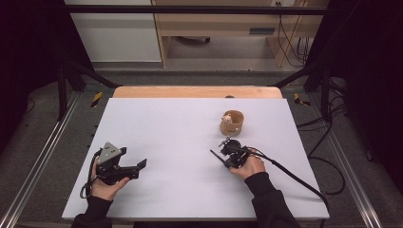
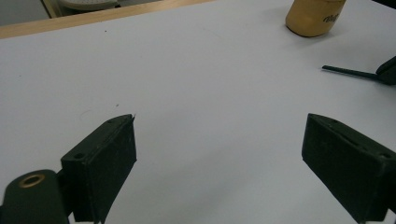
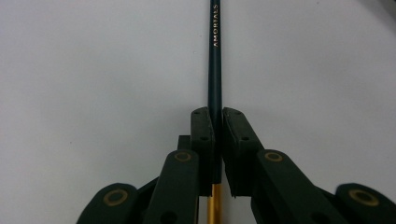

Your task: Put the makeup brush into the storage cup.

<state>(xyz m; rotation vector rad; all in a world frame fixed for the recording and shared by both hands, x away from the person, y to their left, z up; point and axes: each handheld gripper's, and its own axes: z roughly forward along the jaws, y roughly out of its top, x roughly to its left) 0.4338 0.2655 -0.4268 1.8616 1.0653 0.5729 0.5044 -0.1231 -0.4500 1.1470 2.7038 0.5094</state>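
A dark pencil point(image 3: 215, 60) is clamped between the pads of the right gripper point(image 3: 215, 116), whose jaws are pressed shut on its shaft; the lettered length is seen running straight out beyond the fingertips, while a golden end shows behind them, toward the hand. In the high view the pencil point(image 1: 216, 156) is held low over the white table point(image 1: 166, 133), with a tan cup point(image 1: 232, 122) just beyond the fingers. The left gripper point(image 2: 219, 140) is held with its jaws spread wide apart, with nothing but bare table between the pads point(image 2: 116, 154); the cup point(image 2: 314, 17) is well ahead of them, to their right.
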